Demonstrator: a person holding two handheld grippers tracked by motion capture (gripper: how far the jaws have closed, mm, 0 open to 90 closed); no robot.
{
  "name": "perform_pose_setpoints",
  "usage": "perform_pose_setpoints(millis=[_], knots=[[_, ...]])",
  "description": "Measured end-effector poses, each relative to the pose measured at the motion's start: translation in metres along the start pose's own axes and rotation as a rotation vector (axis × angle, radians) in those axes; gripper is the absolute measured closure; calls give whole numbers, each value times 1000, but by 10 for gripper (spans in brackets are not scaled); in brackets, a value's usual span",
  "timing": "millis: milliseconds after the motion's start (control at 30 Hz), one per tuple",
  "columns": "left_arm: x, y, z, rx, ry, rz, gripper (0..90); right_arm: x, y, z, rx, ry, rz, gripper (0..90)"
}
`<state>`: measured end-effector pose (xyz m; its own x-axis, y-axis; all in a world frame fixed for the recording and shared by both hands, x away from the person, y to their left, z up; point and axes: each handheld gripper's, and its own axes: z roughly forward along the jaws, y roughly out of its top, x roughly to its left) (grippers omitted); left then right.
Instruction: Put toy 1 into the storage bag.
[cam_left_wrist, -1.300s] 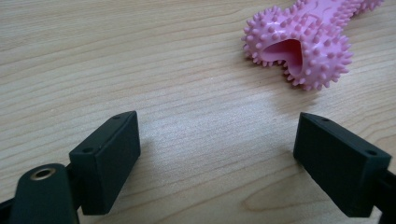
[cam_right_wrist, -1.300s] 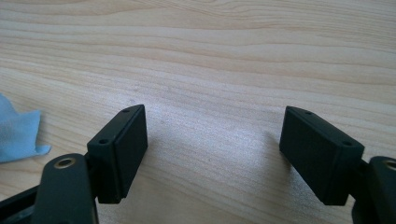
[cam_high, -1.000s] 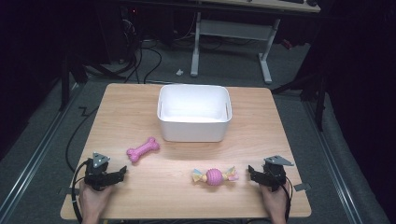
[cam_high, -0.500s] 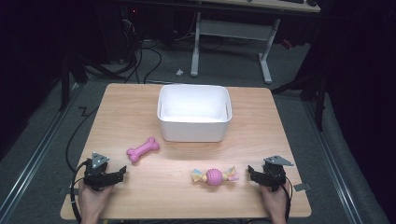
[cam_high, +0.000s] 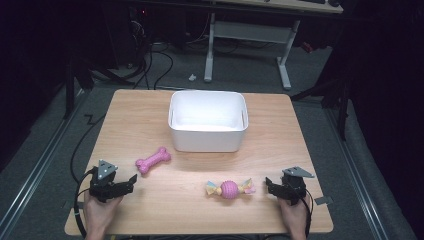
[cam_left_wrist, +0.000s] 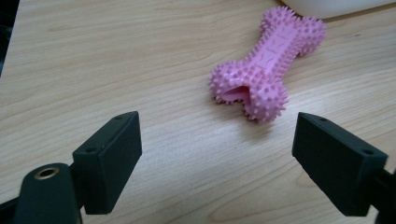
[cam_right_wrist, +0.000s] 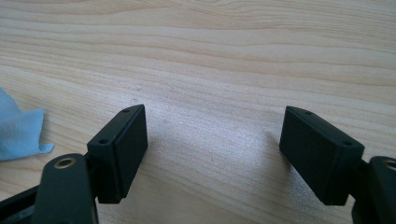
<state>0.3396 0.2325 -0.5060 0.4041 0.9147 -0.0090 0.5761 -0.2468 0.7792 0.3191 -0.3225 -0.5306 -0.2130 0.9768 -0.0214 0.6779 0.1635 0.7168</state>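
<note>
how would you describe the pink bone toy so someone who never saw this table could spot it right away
Find the white bin at the back middle of the wooden table. Just off its front left corner, toward the left gripper, lies the pink bone. It is one solid pink and spiky all over, unlike the round ball toy with multicoloured cloth ends.

Black two-jaw tool (cam_high: 114, 186), grey triangular top plate, black cable.
</note>
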Motion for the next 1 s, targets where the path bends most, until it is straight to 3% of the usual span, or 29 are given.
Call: perform_pose_setpoints(millis=[267,400,1000], knots=[[-6,18,4,1,-53,37,163,0,0,0,0,0,-1,236],[-6,24,5,-7,-78,36,164,0,0,0,-2,1,-2,236],[-13,52,15,9,-113,88,188,1,0,0,1,6,-1,236]])
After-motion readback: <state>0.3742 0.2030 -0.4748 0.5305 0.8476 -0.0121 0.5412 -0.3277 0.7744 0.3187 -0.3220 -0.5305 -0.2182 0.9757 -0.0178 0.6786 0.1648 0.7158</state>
